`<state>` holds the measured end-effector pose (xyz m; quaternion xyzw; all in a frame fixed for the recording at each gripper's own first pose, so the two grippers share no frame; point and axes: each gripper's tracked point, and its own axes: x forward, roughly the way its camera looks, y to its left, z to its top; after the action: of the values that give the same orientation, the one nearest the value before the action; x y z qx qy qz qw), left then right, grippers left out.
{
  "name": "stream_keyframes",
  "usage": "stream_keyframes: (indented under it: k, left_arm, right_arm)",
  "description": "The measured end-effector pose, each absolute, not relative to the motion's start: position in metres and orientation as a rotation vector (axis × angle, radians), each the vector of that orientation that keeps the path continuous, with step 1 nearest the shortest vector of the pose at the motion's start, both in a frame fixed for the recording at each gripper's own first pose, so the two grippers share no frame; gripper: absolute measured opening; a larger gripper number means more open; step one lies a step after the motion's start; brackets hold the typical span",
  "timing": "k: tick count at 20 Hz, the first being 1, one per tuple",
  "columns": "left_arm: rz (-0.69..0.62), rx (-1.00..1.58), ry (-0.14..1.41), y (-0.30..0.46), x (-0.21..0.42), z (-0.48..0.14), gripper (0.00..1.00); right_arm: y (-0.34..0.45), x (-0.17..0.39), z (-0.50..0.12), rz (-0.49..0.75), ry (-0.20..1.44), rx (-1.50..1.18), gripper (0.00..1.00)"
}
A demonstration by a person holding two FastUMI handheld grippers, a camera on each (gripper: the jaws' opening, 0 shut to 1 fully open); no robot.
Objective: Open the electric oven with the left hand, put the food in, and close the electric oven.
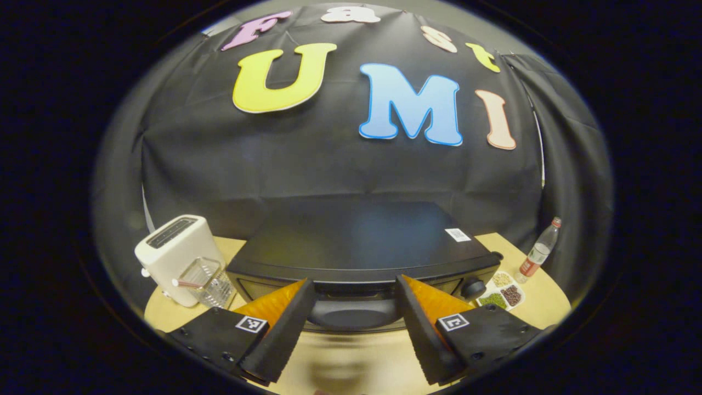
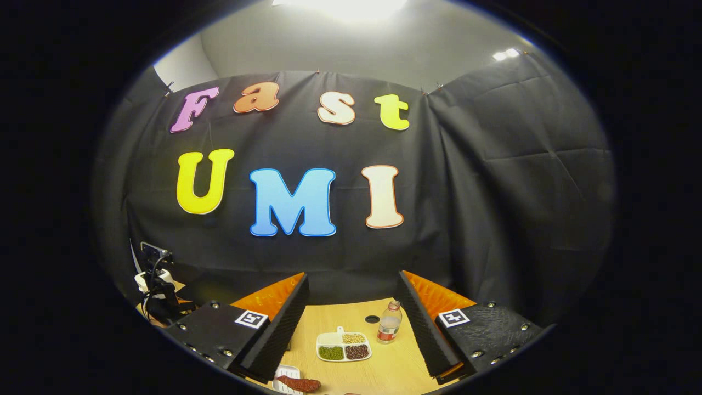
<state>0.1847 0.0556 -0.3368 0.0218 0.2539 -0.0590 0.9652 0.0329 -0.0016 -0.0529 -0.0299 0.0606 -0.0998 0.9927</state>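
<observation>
The black electric oven (image 1: 356, 241) stands on the wooden table right in front of my left gripper (image 1: 354, 282), seen from above its front edge. That gripper is open, a finger on each side of the oven's dark rounded door handle (image 1: 354, 315), with nothing held. A control knob (image 1: 474, 286) sits at the oven's front right. My right gripper (image 2: 352, 280) is open and empty above the table. Below it, at the bottom edge, a reddish-brown piece of food (image 2: 300, 384) lies on a small white plate (image 2: 285, 373).
A white toaster (image 1: 175, 252) and a clear container (image 1: 211, 282) stand left of the oven. On its right are a sectioned dish of beans (image 1: 502, 296) (image 2: 344, 346) and a plastic bottle (image 1: 540, 252) (image 2: 389, 322). A dark device with cables (image 2: 156, 291) stands at the left.
</observation>
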Motion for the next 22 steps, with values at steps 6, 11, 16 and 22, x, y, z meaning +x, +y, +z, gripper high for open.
stream_keyframes:
  k: [6,11,16,22]
  left_arm:
    - [-0.085,0.09,0.51,0.054,0.184,-0.338,0.98]
    - [-0.083,0.094,0.52,0.054,0.165,-0.339,0.98]
    - [-0.077,0.112,0.536,0.055,0.136,-0.344,0.98]
    - [-0.082,0.13,0.559,0.057,0.11,-0.354,0.99]
  right_arm:
    - [0.009,0.036,-0.055,-0.179,0.124,-0.064,0.97]
    - [0.011,0.033,-0.054,-0.162,0.119,-0.06,0.97]
    - [0.014,0.028,-0.053,-0.143,0.119,-0.059,0.97]
    - [0.016,0.024,-0.055,-0.125,0.122,-0.061,0.97]
